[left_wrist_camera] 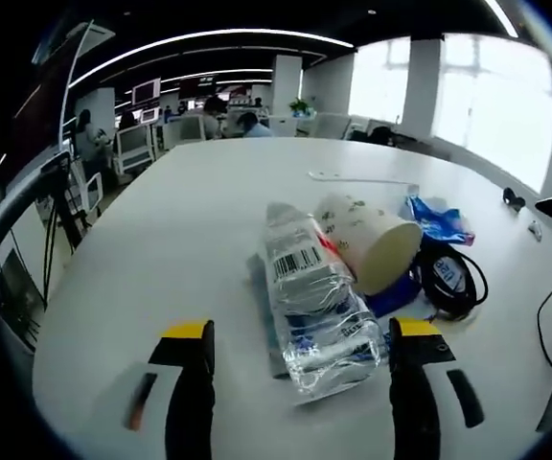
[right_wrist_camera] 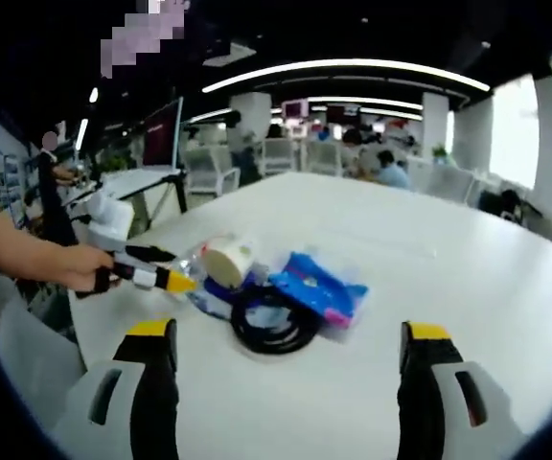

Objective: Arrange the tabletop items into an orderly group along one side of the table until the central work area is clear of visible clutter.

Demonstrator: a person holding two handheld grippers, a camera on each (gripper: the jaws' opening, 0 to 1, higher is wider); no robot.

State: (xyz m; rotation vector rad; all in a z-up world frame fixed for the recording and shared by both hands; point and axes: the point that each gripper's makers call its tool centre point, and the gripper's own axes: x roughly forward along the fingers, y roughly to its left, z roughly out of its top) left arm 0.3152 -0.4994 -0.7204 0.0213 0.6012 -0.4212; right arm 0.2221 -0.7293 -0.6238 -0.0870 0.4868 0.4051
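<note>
In the left gripper view, the left gripper point(left_wrist_camera: 300, 359) has its black, yellow-tipped fingers point(left_wrist_camera: 192, 383) spread wide over the white surface point(left_wrist_camera: 161, 249), one on each side of the near end of a clear plastic water bottle point(left_wrist_camera: 310, 302) that lies flat; the pictures do not show them touching it. Just behind the bottle a white paper cup point(left_wrist_camera: 372, 240) lies on its side, its open mouth facing the camera. Beside the cup sits a coiled black cable point(left_wrist_camera: 451, 276), and beyond that a blue plastic packet point(left_wrist_camera: 436, 218).

In the right gripper view, the right gripper point(right_wrist_camera: 286, 359) is also wide open and holds nothing, above bare surface. Ahead lie the coiled cable point(right_wrist_camera: 274, 324), the blue packet point(right_wrist_camera: 319, 286) and the cup point(right_wrist_camera: 226, 261), clustered together. A person's hand point(right_wrist_camera: 82, 265) holds the left gripper point(right_wrist_camera: 166, 280) at the bottle.
</note>
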